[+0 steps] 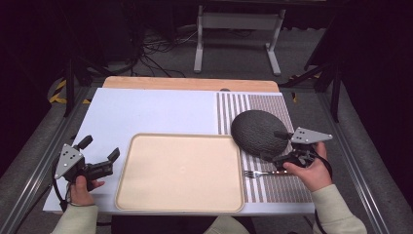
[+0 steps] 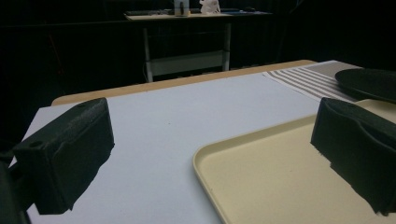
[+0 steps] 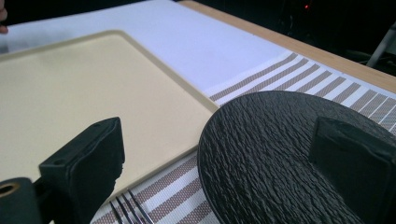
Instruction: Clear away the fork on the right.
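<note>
Looking down from the high view, we see the right gripper held at the near right edge of a dark, rough-textured round plate that lies on a striped placemat on the right part of the table. Its jaws are spread wide — one at the plate's right rim, the other at its near rim — and they grip nothing. In the right gripper view the plate spreads across the gap between the two black jaws, with the far jaw over its surface and the near jaw off its edge, above the mat; whether either jaw touches the plate we cannot tell. A fork lies on the placemat just in front of the plate, tines toward the tray, and its tines show at the bottom of the right gripper view. A beige tray sits in the middle of the white table cover, bare, its right rim just beside the plate. The left gripper hangs over the white cover just left of the tray's left rim, well apart from the plate — its jaws are also wide open and hold nothing. In the left gripper view we see the tray's corner between the jaws, and the plate far off at the right.
</note>
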The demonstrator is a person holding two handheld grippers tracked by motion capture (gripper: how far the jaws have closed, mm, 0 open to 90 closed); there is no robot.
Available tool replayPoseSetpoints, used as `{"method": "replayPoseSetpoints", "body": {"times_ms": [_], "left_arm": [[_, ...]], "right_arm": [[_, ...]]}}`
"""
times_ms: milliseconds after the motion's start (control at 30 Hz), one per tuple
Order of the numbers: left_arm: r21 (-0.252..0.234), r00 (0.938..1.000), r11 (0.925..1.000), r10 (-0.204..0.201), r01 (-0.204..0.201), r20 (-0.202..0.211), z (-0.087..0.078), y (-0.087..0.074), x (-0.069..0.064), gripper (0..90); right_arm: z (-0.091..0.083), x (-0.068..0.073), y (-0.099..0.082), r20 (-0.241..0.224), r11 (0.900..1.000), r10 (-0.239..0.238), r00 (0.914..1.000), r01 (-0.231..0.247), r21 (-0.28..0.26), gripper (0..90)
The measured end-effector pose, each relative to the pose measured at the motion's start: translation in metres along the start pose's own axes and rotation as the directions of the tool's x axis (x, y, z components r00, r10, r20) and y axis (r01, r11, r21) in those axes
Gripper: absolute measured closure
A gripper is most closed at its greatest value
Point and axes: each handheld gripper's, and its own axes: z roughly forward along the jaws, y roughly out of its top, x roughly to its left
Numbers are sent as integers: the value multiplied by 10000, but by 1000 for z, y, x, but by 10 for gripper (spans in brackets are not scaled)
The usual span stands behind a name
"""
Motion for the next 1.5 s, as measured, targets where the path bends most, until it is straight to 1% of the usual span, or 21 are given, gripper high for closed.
{"method": "replayPoseSetpoints", "body": {"times_ms": [33,100,300,433,467,567,633,667,733,967,1033,1067,1133,1167,1233,1267,1333,1367,1400,1467,1500], "left_arm": [[9,10000,10000,21,-21,41,0,0,0,0],[1,10000,10000,52,-52,39,0,0,0,0],[42,9999,10000,84,-85,85,0,0,-1,0],[37,9999,10000,91,-91,59,0,1,0,0],[37,9999,10000,91,-91,59,0,1,0,0],[9,9999,10000,96,-96,43,-1,1,0,0],[12,9999,10000,98,-98,40,-1,1,0,0],[5,10000,10000,72,-72,34,-1,1,0,0],[-6,10000,10000,79,-79,34,-1,1,0,0],[1,9999,9999,115,-115,29,-2,1,0,0],[2,9999,9999,101,-101,43,-2,1,1,0],[-7,9999,9999,120,-120,83,-2,1,1,0],[-9,9998,9999,154,-154,96,-1,1,0,0],[2,9999,9999,142,-142,93,-1,1,1,0],[33,9999,9999,131,-131,86,-2,1,1,0],[27,9999,9999,135,-136,92,-2,1,1,0],[-39,9999,9999,115,-114,88,-2,1,1,0],[-43,9999,9999,113,-113,78,-2,1,1,0],[-39,9999,9999,114,-114,79,-2,1,1,0],[-34,9999,9999,116,-116,77,-2,1,1,0],[-31,9999,9999,114,-114,76,-2,1,1,0]], "right_arm": [[1,-1,5,-70,9993,-143,9999,145,332,41],[1,-1,6,-94,9988,-214,9997,218,445,40],[5,-3,17,-362,9879,-645,9973,689,1389,42],[8,-3,22,-536,9701,-1007,9935,1100,2165,43],[8,-3,22,-536,9701,-1007,9935,1100,2165,43],[10,-4,27,-732,9556,-1220,9898,1370,2608,48],[10,-3,32,-834,9415,-1455,9858,1639,2946,51],[10,-3,32,-834,9415,-1455,9858,1639,2946,51],[11,-2,35,-906,9311,-1602,9829,1809,3167,55],[16,-2,41,-1283,8874,-1952,9723,2308,3991,60],[18,-2,42,-1414,8775,-2010,9693,2423,4138,61],[19,-2,43,-1494,8680,-2049,9673,2501,4290,62],[21,-1,44,-1590,8384,-2355,9588,2832,4658,69],[22,-1,44,-1662,8284,-2448,9552,2951,4760,68],[24,0,46,-1793,8190,-2460,9525,3032,4871,71],[25,1,46,-1863,8097,-2516,9497,3120,4969,73],[26,1,47,-1941,8003,-2577,9465,3216,5061,73],[27,0,47,-2047,7894,-2649,9423,3338,5152,73],[28,0,48,-2048,7851,-2659,9420,3349,5210,73],[30,0,48,-2188,7690,-2772,9356,3526,5332,73],[31,1,48,-2197,7641,-2761,9357,3523,5404,77]]}}
